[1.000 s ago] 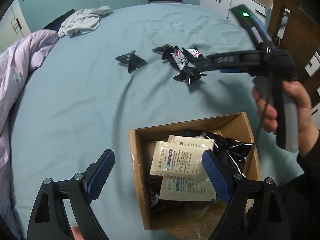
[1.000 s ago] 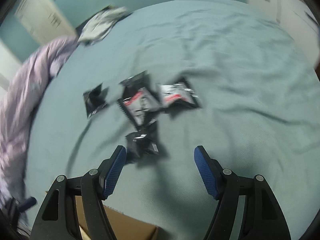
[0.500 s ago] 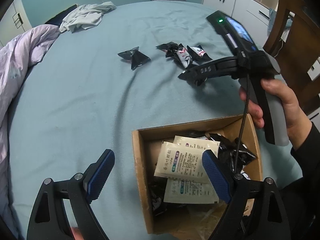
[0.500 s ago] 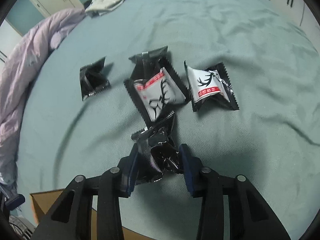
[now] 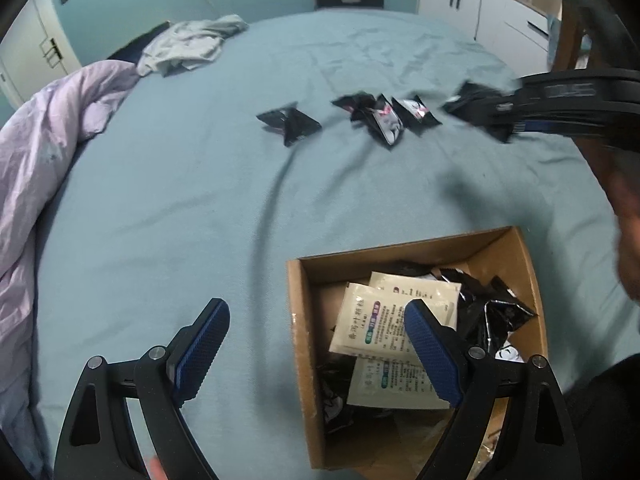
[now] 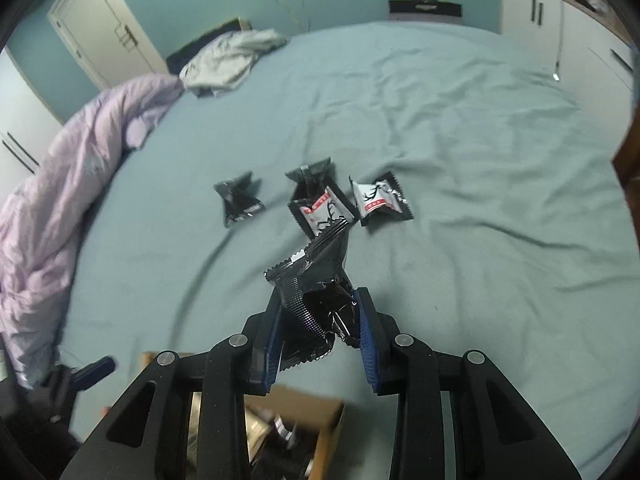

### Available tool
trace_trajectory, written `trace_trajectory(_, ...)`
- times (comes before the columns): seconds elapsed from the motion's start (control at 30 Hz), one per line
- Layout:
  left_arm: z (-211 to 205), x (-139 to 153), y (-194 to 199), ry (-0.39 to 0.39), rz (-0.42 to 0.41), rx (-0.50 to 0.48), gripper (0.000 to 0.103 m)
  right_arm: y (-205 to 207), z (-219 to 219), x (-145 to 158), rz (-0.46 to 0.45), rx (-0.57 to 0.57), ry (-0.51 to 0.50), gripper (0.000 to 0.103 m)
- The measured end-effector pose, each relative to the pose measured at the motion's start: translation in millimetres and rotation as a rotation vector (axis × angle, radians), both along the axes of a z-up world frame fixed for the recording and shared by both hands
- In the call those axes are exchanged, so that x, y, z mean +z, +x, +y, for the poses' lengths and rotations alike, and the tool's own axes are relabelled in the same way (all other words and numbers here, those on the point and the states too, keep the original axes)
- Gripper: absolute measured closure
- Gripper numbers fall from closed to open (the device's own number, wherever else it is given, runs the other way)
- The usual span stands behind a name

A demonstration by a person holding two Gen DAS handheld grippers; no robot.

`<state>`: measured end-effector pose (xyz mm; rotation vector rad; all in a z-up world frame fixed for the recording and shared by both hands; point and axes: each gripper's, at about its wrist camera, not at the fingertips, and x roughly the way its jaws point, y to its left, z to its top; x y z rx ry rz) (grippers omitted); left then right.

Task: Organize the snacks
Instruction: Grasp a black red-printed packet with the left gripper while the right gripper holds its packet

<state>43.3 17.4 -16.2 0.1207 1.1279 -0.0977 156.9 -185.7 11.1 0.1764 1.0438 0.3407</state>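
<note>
My right gripper (image 6: 318, 328) is shut on a crumpled black snack packet (image 6: 316, 276) and holds it above the blue bed. In the left wrist view that same gripper (image 5: 516, 122) hangs blurred at the upper right with the packet (image 5: 476, 110) in its jaws. Three more black packets lie on the sheet: one apart on the left (image 6: 238, 200), two close together (image 6: 320, 208) (image 6: 380, 200). My left gripper (image 5: 316, 344) is open, its jaws straddling the left wall of a cardboard box (image 5: 298, 320). The box holds white sachets (image 5: 372, 320) and black packets (image 5: 492, 308).
A lilac duvet (image 5: 48, 152) is bunched along the bed's left side and a grey garment (image 5: 188, 44) lies at the far edge. White cabinets (image 6: 560, 20) stand at the right. A person's hand (image 5: 628, 240) is at the right edge.
The right gripper dropped over the nearest black packet, closed on it and lifted it off the sheet. The left gripper stayed open over the box.
</note>
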Motion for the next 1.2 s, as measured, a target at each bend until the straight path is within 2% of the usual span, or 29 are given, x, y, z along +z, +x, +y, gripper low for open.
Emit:
trace_trajectory(0.13,0,3,0,0.014,-0.016,-0.005,0.012,-42,-17,20,-0.05,-0.051,0.04,0.071)
trace_trajectory(0.3,0,6,12,0.012,-0.029,-0.012,0.013,-93,-49,9,-0.038,-0.133,0.127,0.071)
trace_trajectory(0.43,-5,6,41,0.11,-0.054,-0.053,0.012,-132,-69,6,-0.064,-0.182,0.152,0.071)
trace_trajectory(0.5,-4,7,63,0.112,-0.054,-0.054,0.012,-144,-70,3,-0.066,-0.192,0.163,0.071)
trace_trajectory(0.63,0,-5,124,0.099,-0.033,-0.005,0.009,-142,-57,1,-0.062,-0.155,0.112,0.071)
trace_trajectory(0.8,-3,-39,191,0.111,0.04,0.023,0.009,-126,-46,-6,-0.062,-0.128,0.082,0.071)
trace_trajectory(0.9,0,-54,221,0.046,0.086,0.078,0.009,-120,-44,-12,-0.042,-0.124,0.076,0.071)
trace_trajectory(1.0,16,-70,244,-0.03,0.14,0.207,0.009,-117,-45,-12,-0.04,-0.131,0.076,0.071)
trace_trajectory(1.03,20,-76,248,-0.035,0.152,0.244,0.014,-116,-46,-11,-0.046,-0.136,0.077,0.071)
trace_trajectory(1.07,24,-80,251,-0.035,0.165,0.271,0.03,-115,-45,-10,-0.053,-0.139,0.077,0.071)
trace_trajectory(1.1,28,-85,253,-0.042,0.18,0.287,0.054,-115,-45,-8,-0.063,-0.142,0.073,0.071)
trace_trajectory(1.13,30,-90,253,-0.063,0.197,0.292,0.062,-112,-44,-9,-0.072,-0.143,0.063,0.071)
trace_trajectory(1.2,34,-89,247,-0.078,0.174,0.31,0.063,-114,-43,-8,-0.098,-0.153,0.031,0.071)
